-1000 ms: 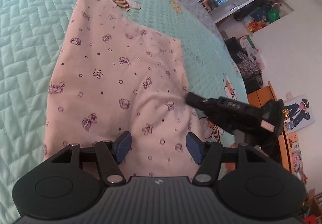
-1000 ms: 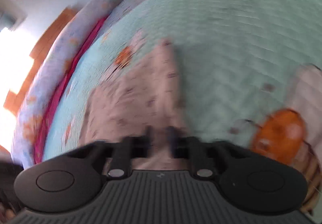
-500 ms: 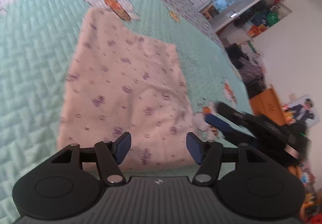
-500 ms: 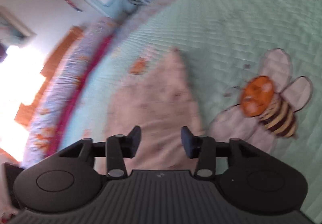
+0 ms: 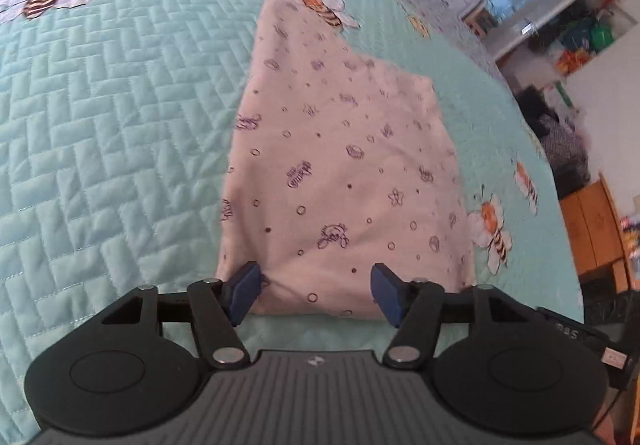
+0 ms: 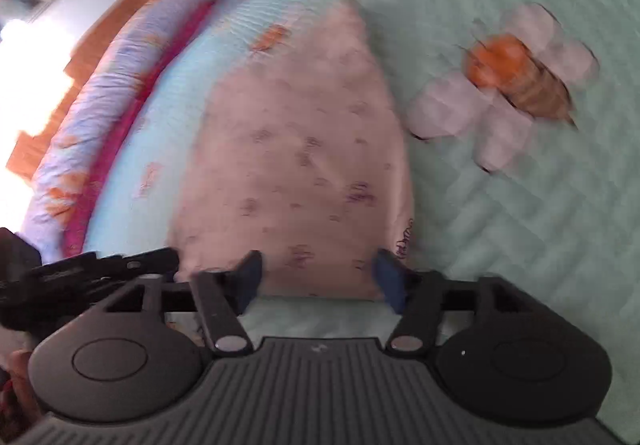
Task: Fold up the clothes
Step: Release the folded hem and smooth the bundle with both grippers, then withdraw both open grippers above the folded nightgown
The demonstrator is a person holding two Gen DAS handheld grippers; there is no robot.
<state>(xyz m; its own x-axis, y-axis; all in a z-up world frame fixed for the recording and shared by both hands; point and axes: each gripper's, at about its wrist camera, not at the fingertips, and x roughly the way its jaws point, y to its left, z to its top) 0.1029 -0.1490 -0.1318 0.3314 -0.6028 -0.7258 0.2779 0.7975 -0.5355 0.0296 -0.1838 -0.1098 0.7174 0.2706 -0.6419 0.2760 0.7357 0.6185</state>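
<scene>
A folded pale pink garment (image 5: 340, 173) with small purple prints lies flat on the mint quilted bedspread (image 5: 100, 125). My left gripper (image 5: 316, 291) hovers open at the garment's near edge, its blue pads (image 5: 244, 289) spread wide over the cloth with no grip on it. In the right wrist view the same garment (image 6: 304, 165) looks blurred. My right gripper (image 6: 320, 279) stands open at its near edge, nothing pinched. The left gripper's black body (image 6: 100, 269) shows at that view's left. Part of the right gripper's body (image 5: 580, 329) shows at the left wrist view's lower right.
Bee patches (image 5: 494, 233) dot the bedspread. A rolled purple and pink blanket (image 6: 100, 105) runs along the bed's far side. A wooden cabinet (image 5: 592, 229) and cluttered shelves (image 5: 560, 17) stand beyond the bed's right edge.
My right gripper has opened, let go of the garment and drawn back to its near edge. My left gripper has also pulled back, from over the cloth to its near edge.
</scene>
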